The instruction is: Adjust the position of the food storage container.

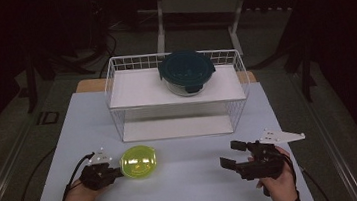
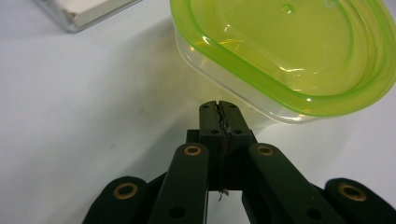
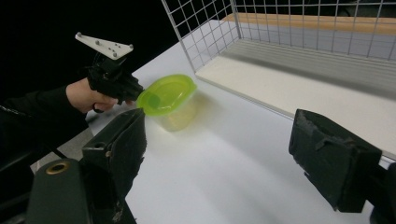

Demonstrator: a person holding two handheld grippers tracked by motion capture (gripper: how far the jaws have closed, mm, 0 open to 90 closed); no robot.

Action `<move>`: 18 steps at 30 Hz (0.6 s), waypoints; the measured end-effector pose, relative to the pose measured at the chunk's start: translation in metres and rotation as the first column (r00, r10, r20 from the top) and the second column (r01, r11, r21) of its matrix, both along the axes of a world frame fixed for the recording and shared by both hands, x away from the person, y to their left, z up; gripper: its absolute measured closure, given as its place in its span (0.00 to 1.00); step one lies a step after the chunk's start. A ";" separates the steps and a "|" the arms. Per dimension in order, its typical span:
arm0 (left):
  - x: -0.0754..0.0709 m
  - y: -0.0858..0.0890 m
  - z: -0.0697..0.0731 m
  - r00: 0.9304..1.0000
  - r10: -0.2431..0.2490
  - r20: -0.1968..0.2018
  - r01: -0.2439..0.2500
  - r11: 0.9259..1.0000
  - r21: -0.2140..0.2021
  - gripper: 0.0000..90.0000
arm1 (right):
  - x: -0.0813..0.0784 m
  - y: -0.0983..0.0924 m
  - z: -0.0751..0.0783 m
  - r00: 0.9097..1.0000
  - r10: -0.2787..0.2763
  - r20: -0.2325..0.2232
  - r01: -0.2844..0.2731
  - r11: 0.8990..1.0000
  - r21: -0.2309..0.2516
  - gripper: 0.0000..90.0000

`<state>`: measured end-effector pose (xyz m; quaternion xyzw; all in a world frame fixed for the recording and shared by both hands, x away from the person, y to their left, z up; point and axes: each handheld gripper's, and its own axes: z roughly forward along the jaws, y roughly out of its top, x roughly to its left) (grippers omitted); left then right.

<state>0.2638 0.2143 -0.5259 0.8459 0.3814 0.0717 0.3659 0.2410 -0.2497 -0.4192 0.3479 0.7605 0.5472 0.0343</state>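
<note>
Left gripper [image 1: 115, 173] is sitting with jaws clenched on nothing, tips touching or just short of the wall of the oval clear plastic tub with a translucent lime-green lid [image 1: 138, 161], which is lying just to its right on the smooth white table [image 1: 196, 189]. Its long axis is running roughly across the table. Right gripper [image 1: 233, 154] is hovering well apart, jaws released. Behind, the white wire shelf rack [image 1: 115, 87] is carrying a round glass container with a dark teal lid [image 1: 186, 72].

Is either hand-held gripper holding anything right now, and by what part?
Nothing is held. The left hand-held gripper is shut, tips by the green-lidded container; the right hand-held gripper is open.
</note>
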 end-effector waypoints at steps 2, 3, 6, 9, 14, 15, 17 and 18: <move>0.002 -0.002 0.000 1.000 -0.007 -0.001 0.007 1.000 0.005 0.98 | 0.000 0.000 -0.001 1.000 -0.004 0.004 0.004 1.000 -0.001 0.21; 0.002 -0.003 0.000 1.000 -0.008 -0.001 0.008 1.000 0.008 0.98 | 0.000 0.000 -0.002 1.000 -0.008 0.009 0.008 1.000 -0.002 0.20; 0.005 -0.005 -0.001 1.000 -0.011 -0.007 0.011 1.000 0.004 0.98 | 0.000 -0.001 -0.004 0.999 -0.019 0.026 0.020 1.000 -0.015 0.21; 0.007 -0.008 -0.002 1.000 -0.021 -0.011 0.021 1.000 0.003 0.98 | -0.001 -0.001 -0.007 0.999 -0.026 0.028 0.026 1.000 -0.017 0.21; 0.008 -0.012 -0.002 1.000 -0.023 -0.012 0.023 1.000 0.000 0.98 | -0.002 -0.003 -0.010 0.999 -0.036 0.025 0.037 0.999 -0.020 0.21; 0.009 -0.013 -0.002 1.000 -0.025 -0.011 0.025 1.000 0.000 0.98 | -0.002 -0.003 -0.011 0.999 -0.036 0.026 0.037 0.999 -0.022 0.21; 0.009 -0.015 -0.002 1.000 -0.027 -0.013 0.027 1.000 0.001 0.98 | -0.002 -0.003 -0.011 0.999 -0.039 0.024 0.040 0.999 -0.020 0.21; 0.009 -0.017 -0.003 1.000 -0.027 -0.010 0.026 1.000 -0.002 0.98 | -0.002 -0.003 -0.012 0.999 -0.041 0.026 0.042 0.999 -0.021 0.21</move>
